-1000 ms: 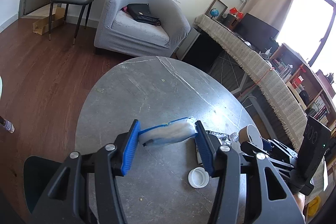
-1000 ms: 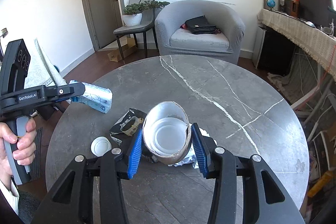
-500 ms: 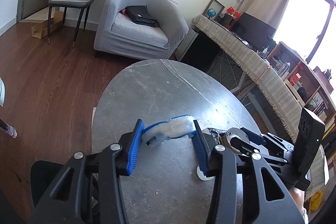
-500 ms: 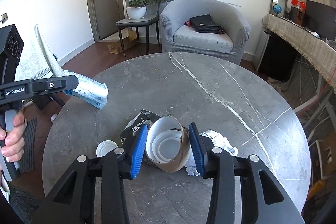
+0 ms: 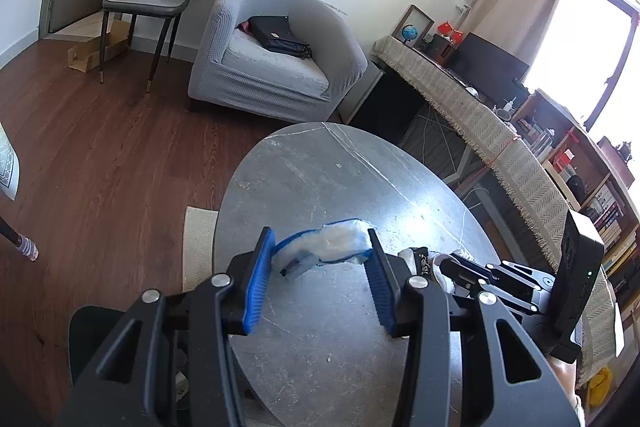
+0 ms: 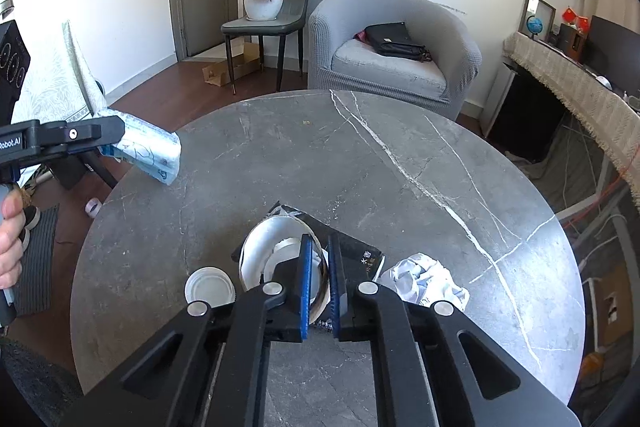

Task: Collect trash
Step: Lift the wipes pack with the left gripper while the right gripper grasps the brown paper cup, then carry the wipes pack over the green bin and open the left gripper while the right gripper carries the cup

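The right gripper [image 6: 320, 267] has just clamped shut on the wall of the paper cup [image 6: 256, 259]; a second ago its pads stood apart around the whole cup. The rim is now pinched between the blue pads, one pad inside, one outside, so the cup appears secured and ready to lift.

The left gripper [image 5: 320, 263] grips a tissue packet [image 5: 328, 247], held clear above the table's edge at nine o'clock in the right view.

Count on the round table [image 6: 304, 155], all near the six o'clock edge:
- one paper cup
- one white lid [image 6: 210, 285]
- one black wrapper [image 6: 360, 251]
- one crumpled paper [image 6: 424, 279]
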Motion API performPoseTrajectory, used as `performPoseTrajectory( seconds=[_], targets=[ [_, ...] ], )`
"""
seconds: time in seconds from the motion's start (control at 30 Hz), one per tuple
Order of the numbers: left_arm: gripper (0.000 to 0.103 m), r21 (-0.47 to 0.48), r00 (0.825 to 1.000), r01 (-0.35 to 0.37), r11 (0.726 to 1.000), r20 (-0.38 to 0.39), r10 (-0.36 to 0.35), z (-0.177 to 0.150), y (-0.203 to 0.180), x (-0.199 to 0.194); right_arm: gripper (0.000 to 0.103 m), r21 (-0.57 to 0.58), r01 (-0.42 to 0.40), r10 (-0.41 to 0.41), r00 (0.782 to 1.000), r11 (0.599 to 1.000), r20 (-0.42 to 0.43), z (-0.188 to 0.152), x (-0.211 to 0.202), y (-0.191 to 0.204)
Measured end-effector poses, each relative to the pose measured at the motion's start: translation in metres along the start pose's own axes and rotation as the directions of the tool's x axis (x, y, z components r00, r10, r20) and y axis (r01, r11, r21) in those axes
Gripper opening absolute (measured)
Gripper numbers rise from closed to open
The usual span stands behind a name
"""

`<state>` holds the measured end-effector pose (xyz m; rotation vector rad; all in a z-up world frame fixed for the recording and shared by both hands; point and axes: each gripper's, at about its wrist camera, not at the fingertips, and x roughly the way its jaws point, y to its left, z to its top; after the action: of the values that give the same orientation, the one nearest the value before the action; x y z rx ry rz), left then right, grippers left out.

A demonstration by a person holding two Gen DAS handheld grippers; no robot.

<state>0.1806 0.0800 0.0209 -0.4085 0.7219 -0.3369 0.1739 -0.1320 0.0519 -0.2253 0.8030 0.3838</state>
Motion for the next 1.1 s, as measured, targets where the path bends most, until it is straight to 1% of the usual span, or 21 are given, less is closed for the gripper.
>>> performPoseTrajectory(
  seconds=[0.07, 0.17, 0.3, 0.5, 0.6, 0.73, 0.9, 1.1],
  targets=[
    [0.047, -0.001, 1.000, 0.000, 1.000, 0.004, 0.000, 0.001, 0.001, -0.002, 0.006, 0.001, 0.007, -0.007, 1.000, 1.000, 0.014, 0.001, -0.002, 0.001],
    [0.047, -0.005, 1.000, -0.002, 1.000, 0.018, 0.002, 0.001, 0.003, -0.007, 0.006, 0.012, 0.010, -0.011, 0.998, 1.000, 0.057, 0.006, -0.010, 0.000],
    [0.047, -0.008, 0.999, -0.006, 1.000, 0.035, 0.006, 0.001, 0.008, -0.016, 0.006, 0.021, 0.001, -0.003, 0.995, 1.000, 0.102, 0.014, -0.017, 0.003],
    [0.047, -0.025, 0.998, -0.029, 0.999, 0.054, 0.030, 0.003, 0.025, -0.031, 0.006, 0.005, -0.027, 0.026, 0.993, 1.000, 0.112, 0.021, -0.014, 0.016],
    [0.047, -0.035, 0.997, -0.044, 0.998, 0.060, 0.047, 0.004, 0.035, -0.039, 0.006, -0.009, -0.046, 0.046, 0.992, 0.999, 0.117, 0.026, -0.012, 0.030],
    [0.047, -0.037, 0.995, -0.082, 0.996, 0.054, 0.084, 0.003, 0.050, -0.047, 0.006, -0.036, -0.074, 0.078, 0.990, 0.997, 0.121, 0.034, -0.008, 0.052],
    [0.047, -0.038, 0.988, -0.148, 0.988, 0.041, 0.150, 0.000, 0.076, -0.061, 0.006, -0.067, -0.119, 0.126, 0.985, 0.991, 0.115, 0.043, 0.001, 0.082],
    [0.047, -0.038, 0.973, -0.232, 0.972, -0.013, 0.231, -0.009, 0.113, -0.072, 0.006, -0.101, -0.181, 0.191, 0.976, 0.978, 0.100, 0.053, 0.010, 0.120]
  ],
)
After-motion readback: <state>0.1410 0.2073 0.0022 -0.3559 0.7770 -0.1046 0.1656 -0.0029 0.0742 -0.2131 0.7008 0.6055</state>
